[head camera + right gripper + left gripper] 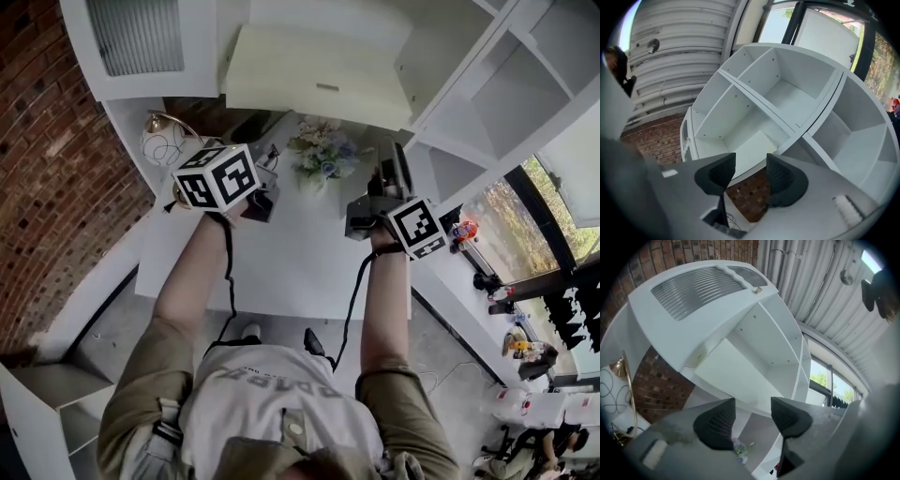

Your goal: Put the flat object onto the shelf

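The flat object, a pale white board [319, 80], lies in the lower compartment of the white shelf unit [487, 103], its front edge jutting toward me. The left gripper view shows the board [736, 376] from below, and in the right gripper view the board [754, 150] sits past the jaws. My left gripper [265, 183] [752, 416] is open and empty below the board. My right gripper [392, 173] [747, 171] is also open, with nothing between its pads. Both point slightly upward at the shelf and touch nothing.
A white table [281, 272] stands under the grippers with a vase of flowers [319, 155] at its back and a gold-armed lamp [164, 136] at the left. A louvred white cabinet door [141, 37] hangs above left beside a brick wall [47, 141].
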{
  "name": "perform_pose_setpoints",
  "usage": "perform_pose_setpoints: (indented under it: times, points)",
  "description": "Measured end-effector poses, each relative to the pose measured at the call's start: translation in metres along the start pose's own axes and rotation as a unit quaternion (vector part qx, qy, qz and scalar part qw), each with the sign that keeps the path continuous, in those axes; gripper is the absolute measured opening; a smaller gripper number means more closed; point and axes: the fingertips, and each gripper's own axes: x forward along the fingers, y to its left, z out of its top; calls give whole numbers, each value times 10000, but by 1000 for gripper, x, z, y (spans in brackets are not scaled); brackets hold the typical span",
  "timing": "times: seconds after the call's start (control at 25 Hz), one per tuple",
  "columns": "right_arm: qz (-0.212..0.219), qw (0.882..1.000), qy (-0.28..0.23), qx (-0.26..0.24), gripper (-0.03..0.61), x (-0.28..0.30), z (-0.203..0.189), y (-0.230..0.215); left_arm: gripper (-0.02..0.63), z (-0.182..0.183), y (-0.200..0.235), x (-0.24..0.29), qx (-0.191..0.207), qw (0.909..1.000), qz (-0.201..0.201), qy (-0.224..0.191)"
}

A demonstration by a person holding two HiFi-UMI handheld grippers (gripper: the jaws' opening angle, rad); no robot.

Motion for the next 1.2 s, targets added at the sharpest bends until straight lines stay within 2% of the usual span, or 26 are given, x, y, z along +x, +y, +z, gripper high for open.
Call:
perform_pose_setpoints:
  times: [0.12,0.28,0.64,0.84,1.0,1.2]
  points:
    - [37,10000,62,-36,204,-5,-2,5,239,2,6,0,27,9999,130,-53]
    - [87,9998,124,-136,204,-7,-1,9,253,3,13,0,-135,9997,202,-100]
    - [70,9994,246,-248,204,5,-10,8,333,7,11,5,-409,9987,-98,-272]
    - [-21,9992,260,-318,204,12,-18,4,365,-4,17,7,-459,9988,-123,-148]
    - [-135,9981,289,-533,204,11,-27,0,365,-10,20,3,-273,9996,-84,-54]
    - [-320,9942,365,-958,201,-2,-40,-5,365,-15,17,-10,286,9995,60,98]
